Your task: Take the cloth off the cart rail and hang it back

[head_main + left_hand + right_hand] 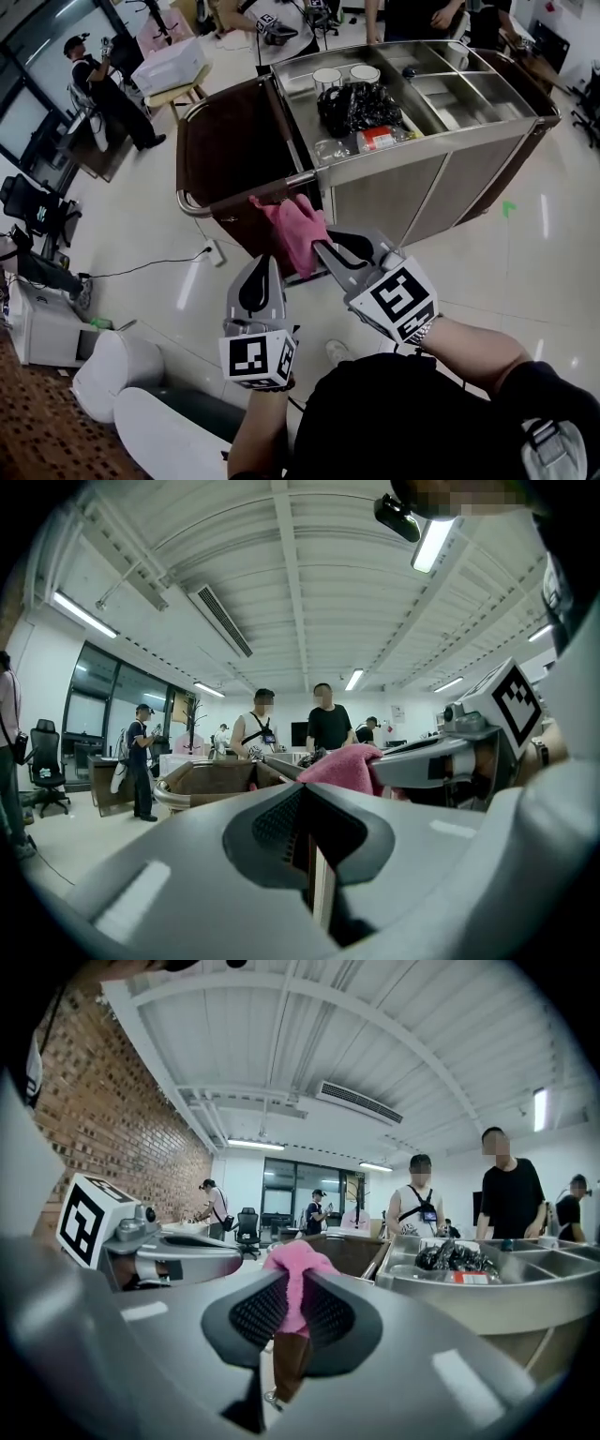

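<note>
A steel-topped cart [412,192] with dark brown end panels fills the upper centre of the head view. Its chrome rail [225,204] curves along the left end. The pink cloth [298,232] hangs in mid-frame, its top edge bunched against the right-hand stretch of the rail and its body dropping down the brown panel.

The right gripper [323,251] reaches in from the lower right. Its jaws are clamped on the cloth, and the right gripper view shows a pink fold pinched between the two pads. The left gripper [265,264] sits just below and left of the cloth. Its jaws are together with nothing between them and take no part in the hold.

The task looks to be at a turning point. The cloth is gripped and touches the rail, but the pictures cannot say whether it is about to come off or is being set back. Either way, a clean drape over the rail and a release are judged to be left.

The cloth is soft, thick and towel-like. It is crumpled rather than spread, gathered into a ridge where the pads bite, with a loose tail below.
</note>
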